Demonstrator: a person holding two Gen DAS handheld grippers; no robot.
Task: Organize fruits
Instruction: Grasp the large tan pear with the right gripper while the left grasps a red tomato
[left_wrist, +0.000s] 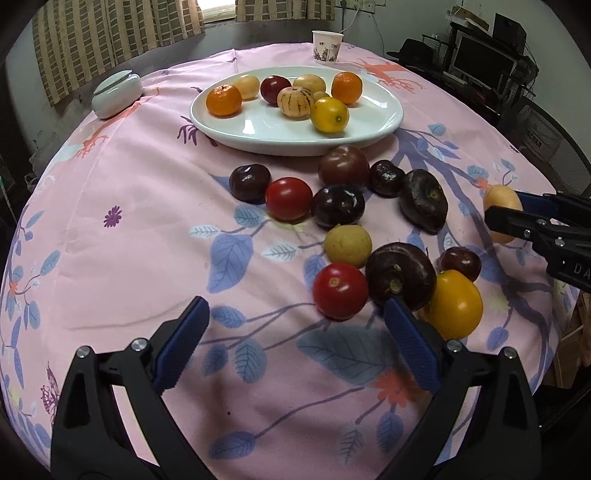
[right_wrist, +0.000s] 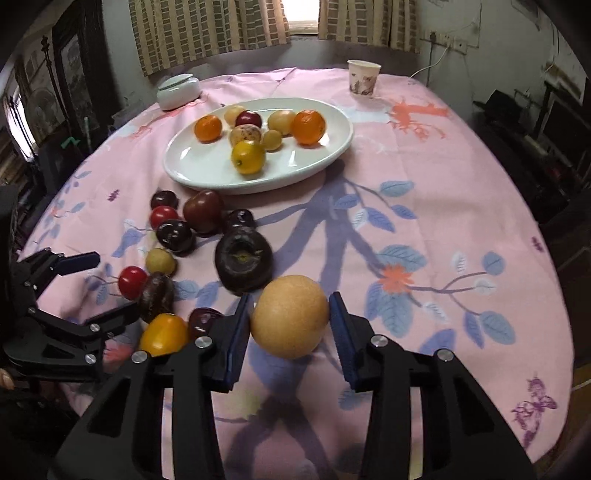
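Left gripper (left_wrist: 295, 325) hangs over the near part of the bench (left_wrist: 122, 258) with its 2 blue pads wide apart and nothing between them; its right pad stands just in front of a dark flattened fruit (left_wrist: 400, 275) and a yellow tomato (left_wrist: 456, 304), with a red tomato (left_wrist: 340, 291) just left of those. Beyond them lies a loose cluster on the pink floral cloth: dark plums, another red tomato (left_wrist: 289, 198), a small tan fruit (left_wrist: 348, 245) and a second dark flattened fruit (left_wrist: 424, 201). Farther off sits the white oval plate (left_wrist: 280, 133), carrying 2 oranges, a yellow citrus (left_wrist: 329, 114), a striped pale fruit (left_wrist: 295, 102), a dark plum and some pale yellow fruits. To the far left of the plate is a pale lidded dish (left_wrist: 117, 92); at the far edge stands a paper cup (left_wrist: 327, 47). On the right, the right gripper (right_wrist: 291, 317) has its pads drawn in on either side of a round tan pear (right_wrist: 290, 315) that sits on the cloth at the near right of the cluster; the left pad touches its side, while the right pad sits just at its edge, and a firm clamp cannot be told.
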